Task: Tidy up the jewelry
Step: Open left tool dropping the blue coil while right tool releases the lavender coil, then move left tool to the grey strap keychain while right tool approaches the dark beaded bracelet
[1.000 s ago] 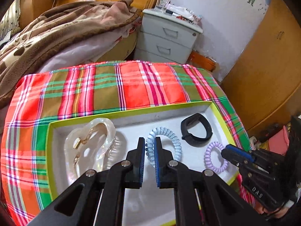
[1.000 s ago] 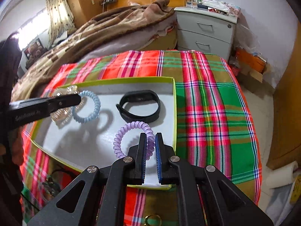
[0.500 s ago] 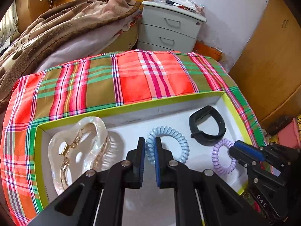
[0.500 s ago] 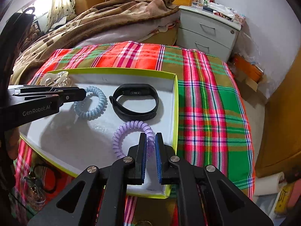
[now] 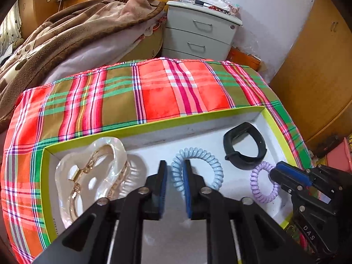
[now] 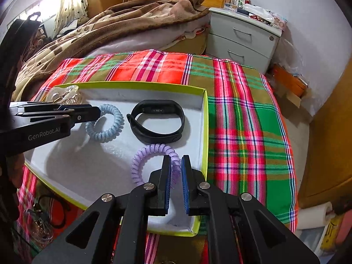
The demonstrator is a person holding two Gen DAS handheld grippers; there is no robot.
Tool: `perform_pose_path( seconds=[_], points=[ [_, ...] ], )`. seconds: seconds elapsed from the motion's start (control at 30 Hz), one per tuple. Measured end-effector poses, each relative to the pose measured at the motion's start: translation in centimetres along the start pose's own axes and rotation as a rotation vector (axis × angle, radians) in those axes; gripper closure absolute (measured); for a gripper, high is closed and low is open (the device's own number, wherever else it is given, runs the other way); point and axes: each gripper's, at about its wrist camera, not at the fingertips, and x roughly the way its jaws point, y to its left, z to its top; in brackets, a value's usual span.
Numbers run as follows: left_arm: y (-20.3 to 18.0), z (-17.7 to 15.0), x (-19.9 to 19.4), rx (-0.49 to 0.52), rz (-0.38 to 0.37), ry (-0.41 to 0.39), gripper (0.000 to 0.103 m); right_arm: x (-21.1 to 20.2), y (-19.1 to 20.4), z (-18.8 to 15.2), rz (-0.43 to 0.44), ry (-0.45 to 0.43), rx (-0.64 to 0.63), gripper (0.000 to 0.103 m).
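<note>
Four accessories are lying in a shallow white tray [image 5: 220, 112] with a lime-green rim, sitting on a red-and-green plaid cloth [image 5: 154, 88]: one clear, pearly hair claw clip [image 5: 92, 171] with a gold spring at the tray's 9 o'clock end, one pale blue coil hair tie [image 5: 211, 162] near the middle, one black wristband [image 5: 244, 147] toward 2 o'clock, and one lilac coil hair tie [image 6: 151, 151] toward 4 o'clock. The left gripper [image 5: 175, 171] is angling steeply down over the blue coil, its jaws opening with the coil's left side standing between the blue pads, which are no longer pressing on it. The right gripper [image 6: 176, 171] is also pointing steeply down, its jaws clenched on the lilac coil's right-hand edge just inside the tray's right wall. Beyond the cloth, a brown blanket [image 5: 77, 28] is lying heaped on a bed, beside a grey drawer unit [image 5: 198, 37].
</note>
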Motion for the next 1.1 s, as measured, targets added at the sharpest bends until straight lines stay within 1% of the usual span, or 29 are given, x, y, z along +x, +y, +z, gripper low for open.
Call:
perform_pose_path(
  seconds=[0.03, 0.1, 0.2, 0.27, 0.37, 0.57, 0.67, 0.73, 0.87, 1.0, 1.1],
  points=[
    [0.0, 0.0, -0.1, 0.000, -0.001, -0.001, 0.077, -0.1, 0.0, 0.0, 0.002, -0.003, 0.003, 0.094],
    [0.0, 0.0, -0.2, -0.002, 0.006, -0.003, 0.076, -0.2, -0.1, -0.1, 0.005, -0.011, 0.010, 0.094],
    [0.0, -0.1, -0.8, -0.004, -0.004, -0.017, 0.074, -0.7, -0.2, -0.1, 0.012, -0.028, 0.021, 0.089],
    [-0.2, -0.1, -1.1, 0.003, -0.004, -0.023, 0.071, -1.0, -0.2, -0.1, 0.017, -0.036, 0.028, 0.088],
    [-0.3, -0.2, -2.0, 0.011, 0.005, -0.038, 0.070, -1.6, -0.1, 0.0, 0.015, -0.051, 0.035, 0.088],
    [-0.3, -0.9, -4.0, 0.018, -0.004, -0.062, 0.068, -3.1, 0.0, -0.2, 0.022, -0.081, 0.054, 0.087],
    [-0.3, -1.7, -5.5, 0.022, -0.023, -0.085, 0.067, -4.1, 0.1, -0.6, 0.036, -0.103, 0.068, 0.085],
    [-0.1, -2.5, -6.7, 0.023, -0.032, -0.098, 0.066, -4.9, 0.2, -1.1, 0.052, -0.117, 0.082, 0.077],
    [0.9, -4.3, -9.0, -0.001, -0.055, -0.121, 0.066, -6.0, 0.5, -2.0, 0.077, -0.131, 0.099, 0.077],
    [1.8, -6.1, -10.7, -0.009, -0.052, -0.133, 0.065, -7.3, 1.1, -3.2, 0.104, -0.152, 0.100, 0.077],
    [2.3, -7.8, -11.7, -0.020, -0.078, -0.137, 0.064, -8.1, 1.4, -4.0, 0.138, -0.161, 0.112, 0.077]
  ],
)
